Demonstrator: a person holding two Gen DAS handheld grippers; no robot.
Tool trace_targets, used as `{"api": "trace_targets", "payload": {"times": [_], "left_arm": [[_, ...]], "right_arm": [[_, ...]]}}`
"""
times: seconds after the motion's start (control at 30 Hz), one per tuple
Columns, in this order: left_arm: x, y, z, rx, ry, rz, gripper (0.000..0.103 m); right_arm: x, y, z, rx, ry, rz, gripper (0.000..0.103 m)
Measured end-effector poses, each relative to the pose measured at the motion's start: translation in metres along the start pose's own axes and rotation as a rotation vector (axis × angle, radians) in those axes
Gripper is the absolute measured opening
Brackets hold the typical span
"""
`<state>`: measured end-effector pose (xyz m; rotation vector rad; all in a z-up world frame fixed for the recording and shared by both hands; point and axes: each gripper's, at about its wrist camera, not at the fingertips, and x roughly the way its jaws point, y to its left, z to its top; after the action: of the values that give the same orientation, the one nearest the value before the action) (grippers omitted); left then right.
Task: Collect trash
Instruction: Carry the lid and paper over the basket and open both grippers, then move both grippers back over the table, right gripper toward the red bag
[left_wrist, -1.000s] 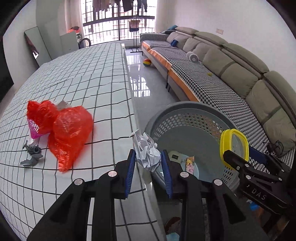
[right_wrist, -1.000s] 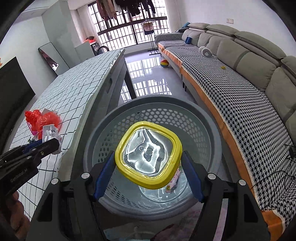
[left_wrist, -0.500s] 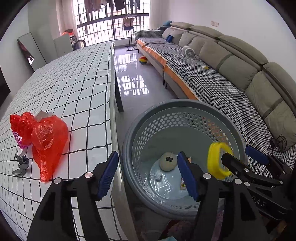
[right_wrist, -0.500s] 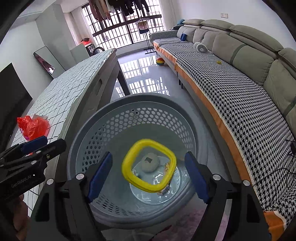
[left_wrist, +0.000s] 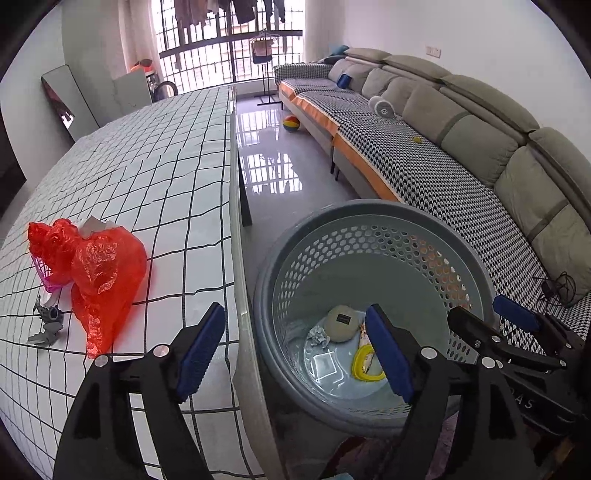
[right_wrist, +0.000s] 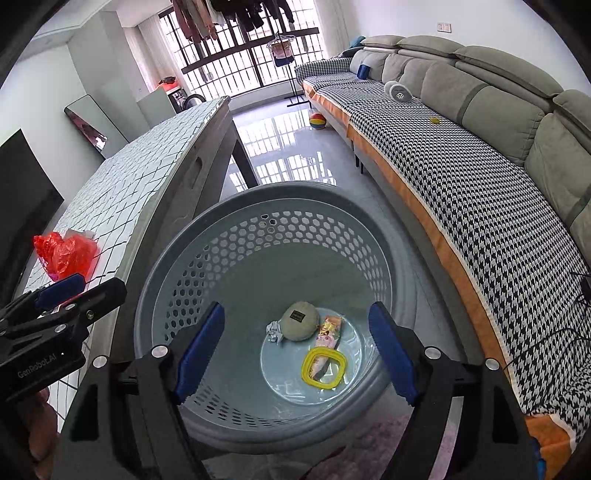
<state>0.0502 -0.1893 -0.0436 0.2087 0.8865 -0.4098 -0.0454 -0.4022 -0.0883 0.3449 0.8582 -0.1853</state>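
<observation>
A grey perforated basket (left_wrist: 369, 206) (right_wrist: 277, 188) stands on the floor beside the table. At its bottom lie a crumpled paper ball (left_wrist: 319, 336) (right_wrist: 274, 330), a yellow-rimmed clear lid (left_wrist: 360, 363) (right_wrist: 308, 363), a round beige object (left_wrist: 341, 323) (right_wrist: 300, 320) and a snack wrapper (right_wrist: 330, 328). My left gripper (left_wrist: 294, 308) (right_wrist: 98, 286) hangs over the basket's left rim, its jaws opening with nothing between them. Above the basket's middle, my right gripper (right_wrist: 295, 306) (left_wrist: 480, 310) is open and holds nothing. A red plastic bag (left_wrist: 99, 266) (right_wrist: 64, 253) lies on the table.
The table (left_wrist: 166, 166) has a white cloth with a black grid, and its edge runs right beside the basket. A small grey scrap (left_wrist: 48, 321) lies near the red bag. A long sofa (left_wrist: 443, 147) (right_wrist: 480, 166) lines the right side. A ball (left_wrist: 291, 123) sits on the glossy floor.
The left gripper let go of the crumpled paper and the right let go of the yellow lid. Both now lie in the basket. Both pairs of jaws have spread wider.
</observation>
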Motion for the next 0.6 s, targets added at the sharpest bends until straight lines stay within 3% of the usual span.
{"api": "trace_targets", "payload": {"times": [0.23,0.6], "left_arm": [[-0.01,0.006,-0.002,-0.023,-0.021,0.015,0.093],[-0.024,0.019,-0.005,-0.055,-0.049,-0.008,0.097]], "right_arm": [[-0.008,0.002,0.0,-0.002,-0.014,0.0,0.077],[-0.025,0.008,-0.005,-0.001,-0.039,-0.013,0.077]]}}
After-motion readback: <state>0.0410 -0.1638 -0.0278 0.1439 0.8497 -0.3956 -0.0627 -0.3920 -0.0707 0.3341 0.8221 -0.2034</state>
